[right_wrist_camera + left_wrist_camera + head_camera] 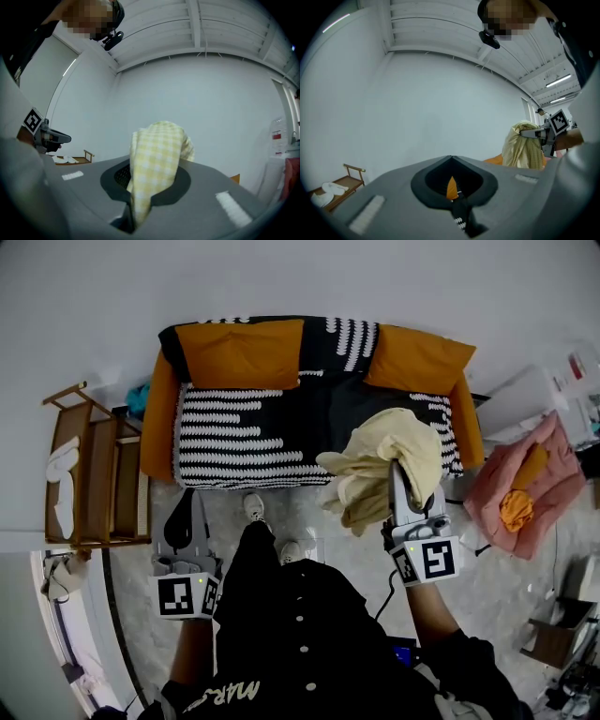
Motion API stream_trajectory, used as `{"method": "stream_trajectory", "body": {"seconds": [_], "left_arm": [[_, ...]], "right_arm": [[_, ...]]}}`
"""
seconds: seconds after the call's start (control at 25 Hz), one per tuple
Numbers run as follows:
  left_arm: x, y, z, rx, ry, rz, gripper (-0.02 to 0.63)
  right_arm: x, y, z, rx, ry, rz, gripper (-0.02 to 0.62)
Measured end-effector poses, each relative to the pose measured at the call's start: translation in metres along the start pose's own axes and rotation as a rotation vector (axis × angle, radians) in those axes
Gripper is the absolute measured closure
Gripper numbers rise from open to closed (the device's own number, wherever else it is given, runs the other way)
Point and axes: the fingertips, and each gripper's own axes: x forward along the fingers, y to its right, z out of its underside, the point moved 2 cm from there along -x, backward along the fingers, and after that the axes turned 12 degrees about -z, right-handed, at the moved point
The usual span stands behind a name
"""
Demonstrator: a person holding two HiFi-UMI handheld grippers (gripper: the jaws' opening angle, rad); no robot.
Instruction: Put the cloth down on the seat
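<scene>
You are in the carrying step. Your right gripper [401, 486] has its fingers [397, 493] clenched on the yellow checked cloth [386, 457]. The cloth bunches over the tips and hangs in the air at about 1 o'clock from you, above the front right edge of the sofa [159, 418]. It does not yet rest on anything. Your left gripper [180, 514] sits low at about 10 o'clock with its fingers pressed together on nothing.

The striped seat [272, 432] lies at 12 o'clock, with orange cushions [242, 351] along its back. The next move, as I judge it, calls for carrying the cloth forward and down until it settles on the seat. Only then let the right fingers go and draw back without snagging a fold.
</scene>
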Motion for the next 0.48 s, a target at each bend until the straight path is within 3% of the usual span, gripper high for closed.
{"method": "stream_trajectory", "body": {"seconds": [0.48], "left_arm": [[0.047, 0.0, 0.0, 0.006, -0.005, 0.023, 0.606]], "right_arm": [[0.028, 0.021, 0.013, -0.034, -0.061, 0.015, 0.537]]}}
